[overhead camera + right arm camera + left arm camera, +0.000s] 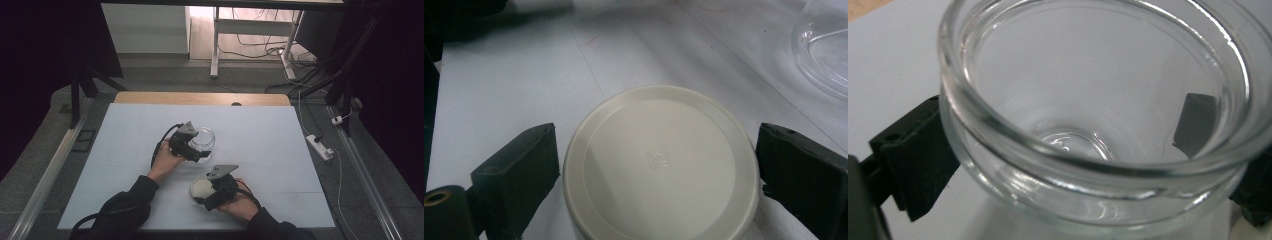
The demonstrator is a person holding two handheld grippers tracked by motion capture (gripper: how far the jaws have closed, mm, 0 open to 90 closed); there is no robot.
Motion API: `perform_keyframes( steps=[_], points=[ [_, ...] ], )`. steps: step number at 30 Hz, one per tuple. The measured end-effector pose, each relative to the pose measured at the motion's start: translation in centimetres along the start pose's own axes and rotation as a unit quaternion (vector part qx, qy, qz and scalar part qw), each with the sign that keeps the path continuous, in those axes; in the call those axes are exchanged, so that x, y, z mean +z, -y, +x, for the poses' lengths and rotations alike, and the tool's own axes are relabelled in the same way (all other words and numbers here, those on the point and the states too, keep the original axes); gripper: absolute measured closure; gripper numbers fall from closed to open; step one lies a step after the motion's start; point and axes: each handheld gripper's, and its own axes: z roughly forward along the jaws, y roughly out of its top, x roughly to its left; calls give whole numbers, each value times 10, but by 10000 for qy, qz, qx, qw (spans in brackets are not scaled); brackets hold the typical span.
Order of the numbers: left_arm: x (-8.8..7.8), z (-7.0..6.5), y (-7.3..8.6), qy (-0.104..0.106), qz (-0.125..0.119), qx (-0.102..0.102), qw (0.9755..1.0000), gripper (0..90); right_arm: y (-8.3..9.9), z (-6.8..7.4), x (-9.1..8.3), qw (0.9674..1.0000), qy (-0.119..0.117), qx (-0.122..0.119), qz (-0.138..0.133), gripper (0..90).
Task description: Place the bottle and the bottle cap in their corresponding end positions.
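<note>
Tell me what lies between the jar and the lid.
Only bare white table: the high view shows a short uncovered stretch between the jar and the lid.

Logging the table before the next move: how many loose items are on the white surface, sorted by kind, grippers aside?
Clear glass jar: 1, open-topped, between the left gripper's jaws.
Cream round lid: 1, flat on the table, between the right gripper's jaws.
Total: 2
</note>
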Motion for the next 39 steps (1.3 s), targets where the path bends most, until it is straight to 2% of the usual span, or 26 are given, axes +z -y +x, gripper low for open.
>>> perform_keyframes(
  steps=[4,9,21,23,27,39],
  points=[
    [-2,0,0,-54,-30,27,10000,0,0,1,0,10000,18,-94,11,31],
    [-6,-1,0,-54,-68,24,10000,0,0,2,-1,10000,21,-82,-6,27],
    [-20,-4,4,-81,-101,-24,9999,0,-2,1,-12,9996,15,0,-291,23],
    [-22,-4,4,-36,-69,-33,10000,0,-3,1,-14,9995,-7,32,-310,23],
    [-26,-6,5,-85,19,27,10000,0,-3,1,-18,9993,-44,81,-369,23],
    [-39,-15,13,-90,116,-29,9999,0,-5,1,-27,9987,-19,198,-470,1]
  ],
)
